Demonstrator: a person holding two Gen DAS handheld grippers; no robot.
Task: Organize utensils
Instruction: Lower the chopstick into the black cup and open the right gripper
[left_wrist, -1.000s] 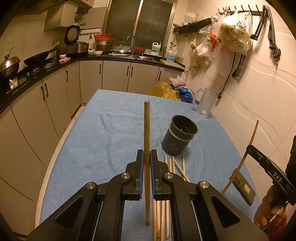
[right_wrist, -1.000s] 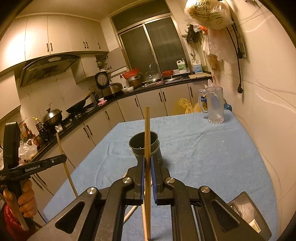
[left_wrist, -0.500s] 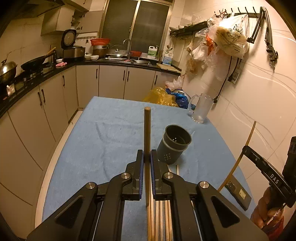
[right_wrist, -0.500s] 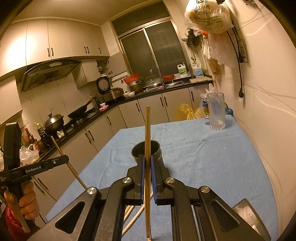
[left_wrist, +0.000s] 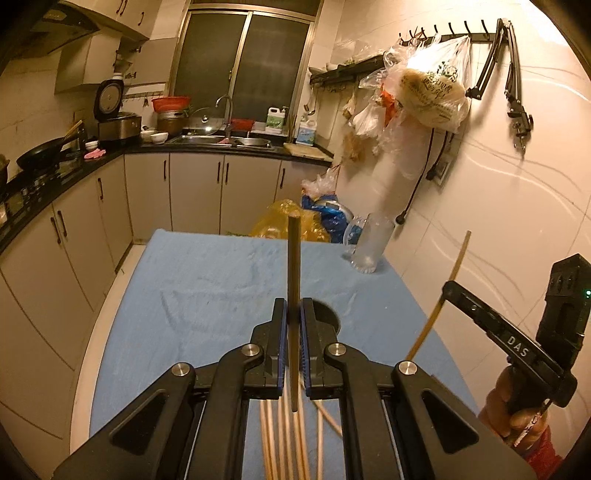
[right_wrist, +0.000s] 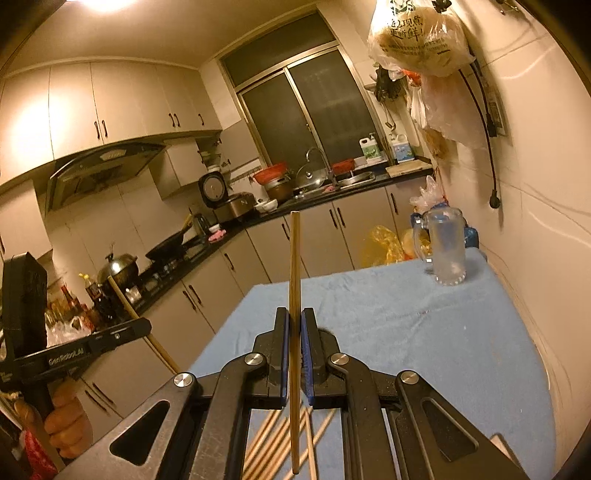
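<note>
Both tongs, left and right, each clamping one upright chopstick (loose chopsticks below).

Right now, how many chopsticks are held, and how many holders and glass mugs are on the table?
Held chopsticks: 2, left chopstick in left gripper, right chopstick in right gripper
Dark holder: 1
Glass mug: 1
Total: 4

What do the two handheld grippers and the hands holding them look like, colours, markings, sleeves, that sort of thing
Both grippers are black, with angular linkage arms, silver round pivot bolts and blue pads lining the fingers. Seen from the other camera, the right gripper shows white "DAS" lettering and a small green light; the left gripper reads "GenRobot.AI". The right hand and left hand are bare, with red sleeves. No cables show.
</note>
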